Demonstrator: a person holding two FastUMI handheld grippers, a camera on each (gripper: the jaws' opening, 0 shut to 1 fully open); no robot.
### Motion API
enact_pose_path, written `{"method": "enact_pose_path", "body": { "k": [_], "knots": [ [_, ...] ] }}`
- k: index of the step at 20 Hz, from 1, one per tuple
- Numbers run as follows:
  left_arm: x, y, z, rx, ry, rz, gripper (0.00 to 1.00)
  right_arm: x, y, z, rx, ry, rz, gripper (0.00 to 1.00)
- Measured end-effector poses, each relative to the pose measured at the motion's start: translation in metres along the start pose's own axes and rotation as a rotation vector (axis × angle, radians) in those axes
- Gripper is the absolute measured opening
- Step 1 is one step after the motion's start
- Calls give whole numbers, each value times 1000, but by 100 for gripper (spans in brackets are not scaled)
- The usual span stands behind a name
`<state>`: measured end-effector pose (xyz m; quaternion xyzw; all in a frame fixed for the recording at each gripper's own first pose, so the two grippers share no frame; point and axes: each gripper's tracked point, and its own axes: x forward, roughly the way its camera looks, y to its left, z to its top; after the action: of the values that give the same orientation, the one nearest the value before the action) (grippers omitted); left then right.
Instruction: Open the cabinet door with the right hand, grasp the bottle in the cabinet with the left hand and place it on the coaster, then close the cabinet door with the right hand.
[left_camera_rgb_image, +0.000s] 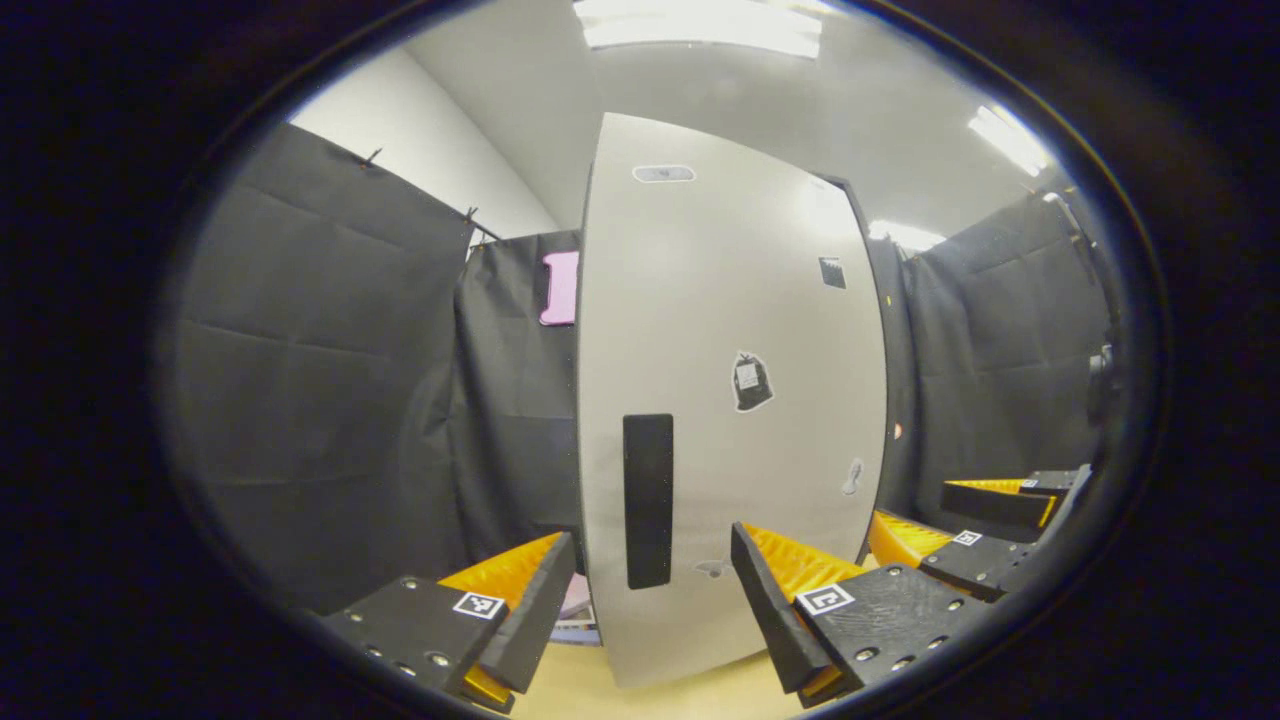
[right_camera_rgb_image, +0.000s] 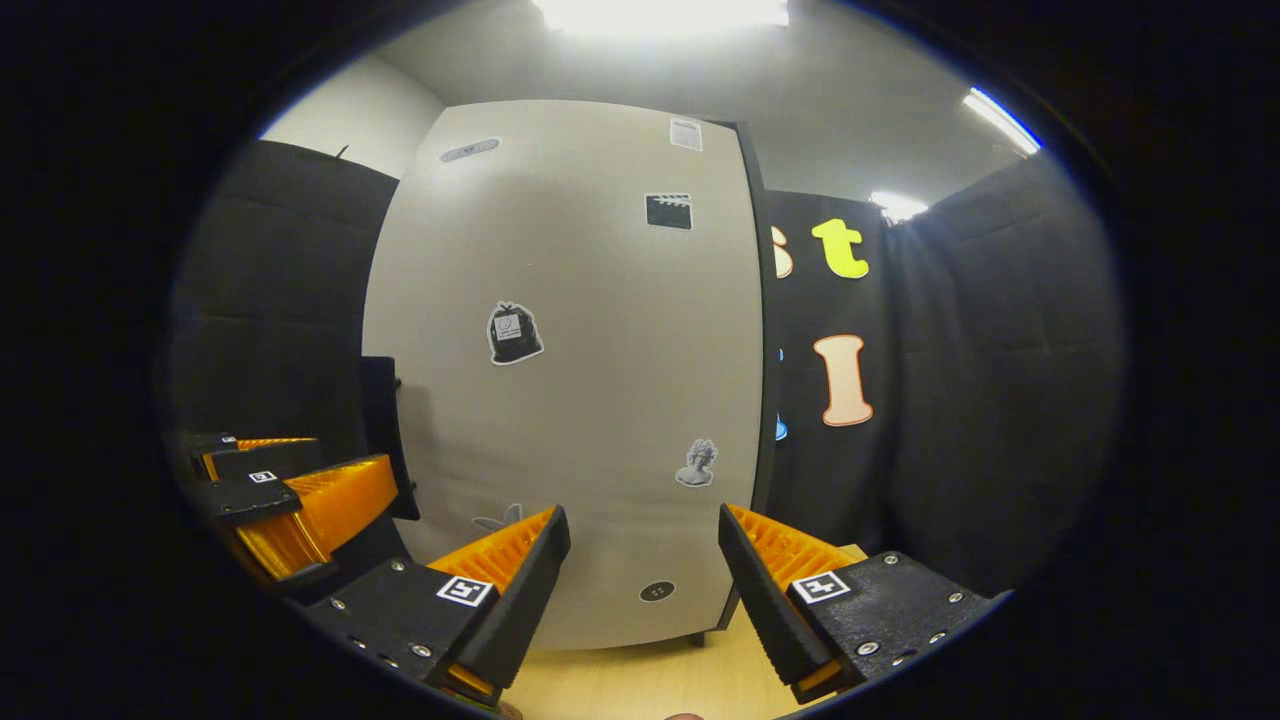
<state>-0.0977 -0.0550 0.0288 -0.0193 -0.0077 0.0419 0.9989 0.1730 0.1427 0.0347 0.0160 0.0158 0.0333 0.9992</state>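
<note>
A tall pale-grey cabinet door (left_camera_rgb_image: 730, 400) stands shut, carrying a black rectangular handle (left_camera_rgb_image: 648, 500) near its left edge. In the left gripper view, the left gripper (left_camera_rgb_image: 650, 590) hovers before that handle, fingers spread and empty. To the right of the handle, the right gripper (right_camera_rgb_image: 645, 570) faces the door's sticker-dotted panel, fingers likewise spread, grasping nothing. Both hang above the light wooden tabletop (right_camera_rgb_image: 650, 680) beneath the door.

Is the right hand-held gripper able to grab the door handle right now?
Probably yes. The right hand-held gripper is open, facing the shut door, and nothing blocks the handle, which sits off to its left.
</note>
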Motion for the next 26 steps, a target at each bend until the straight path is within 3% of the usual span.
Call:
{"method": "enact_pose_path", "body": {
  "k": [10, 11, 16, 17, 18, 20, 22, 23, 24, 26],
  "knots": [
    [-1, -8, -4, -3, 15, -17, 89, 2, 1, 3, -18, -10, 21, 93],
    [-1, -7, -4, -3, 11, -9, 82, 3, -1, 5, -21, -14, 17, 93],
    [2, -5, -5, -45, 25, 15, 82, 8, -5, 0, -12, 0, 6, 93],
    [2, -7, -4, -48, 32, 11, 97, 10, -7, -1, -12, 2, -1, 93],
    [2, -7, -4, -45, 34, 7, 82, 11, -9, -1, -5, 1, -7, 93],
    [4, -8, -3, -15, 34, 1, 82, 14, -14, 0, 7, 1, -30, 93],
    [7, -8, -1, 9, 20, -10, 97, 16, -19, 0, 19, 1, -48, 93],
    [8, -8, 0, 11, 14, -15, 82, 15, -20, 1, 24, -4, -52, 93],
    [8, -9, 0, 15, 8, -18, 89, 15, -22, 2, 23, -11, -57, 93],
    [10, -7, 0, 16, 7, -19, 89, 13, -24, 7, 14, -28, -65, 93]
  ]
}}
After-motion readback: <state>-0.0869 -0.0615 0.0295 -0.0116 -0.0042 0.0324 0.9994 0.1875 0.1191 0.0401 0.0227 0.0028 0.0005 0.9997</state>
